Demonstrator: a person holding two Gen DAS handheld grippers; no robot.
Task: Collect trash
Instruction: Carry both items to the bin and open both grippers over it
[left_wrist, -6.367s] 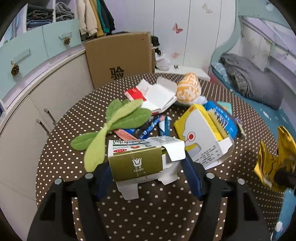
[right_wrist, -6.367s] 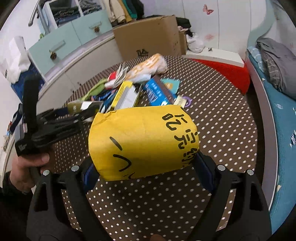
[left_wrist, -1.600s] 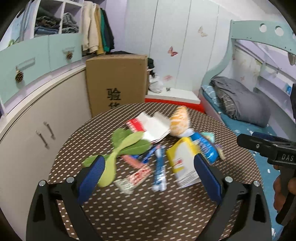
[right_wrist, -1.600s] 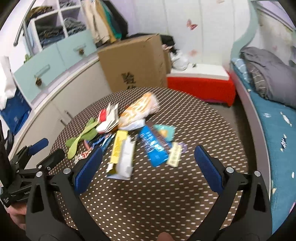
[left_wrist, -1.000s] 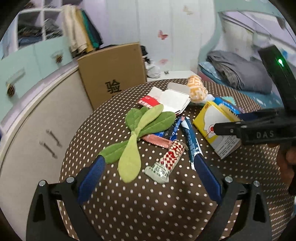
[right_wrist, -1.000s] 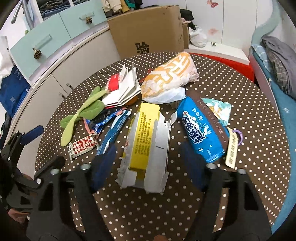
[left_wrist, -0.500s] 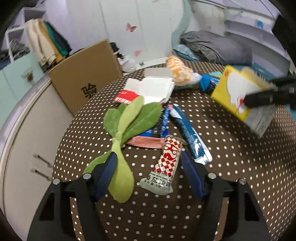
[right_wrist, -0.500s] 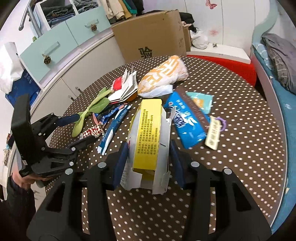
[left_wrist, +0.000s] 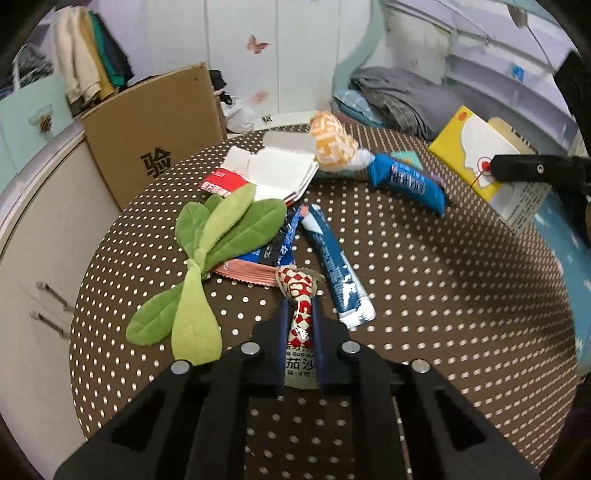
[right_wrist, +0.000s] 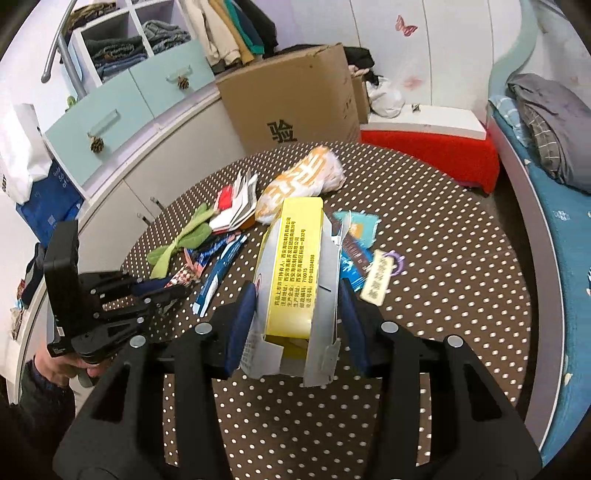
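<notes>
- Left gripper: jaws have just been closing from wide open; blue pads now pinch the red-and-white checkered sauce sachet between them.
- Right gripper: earlier empty, now clamps the opened yellow-and-white cardboard medicine box, lifted off the brown polka-dot round table.
- Olive-green carton and yellow bag, held earlier, gone from both grippers.

L gripper jaws just closed, pinching, R gripper clamped, both angled down
</notes>
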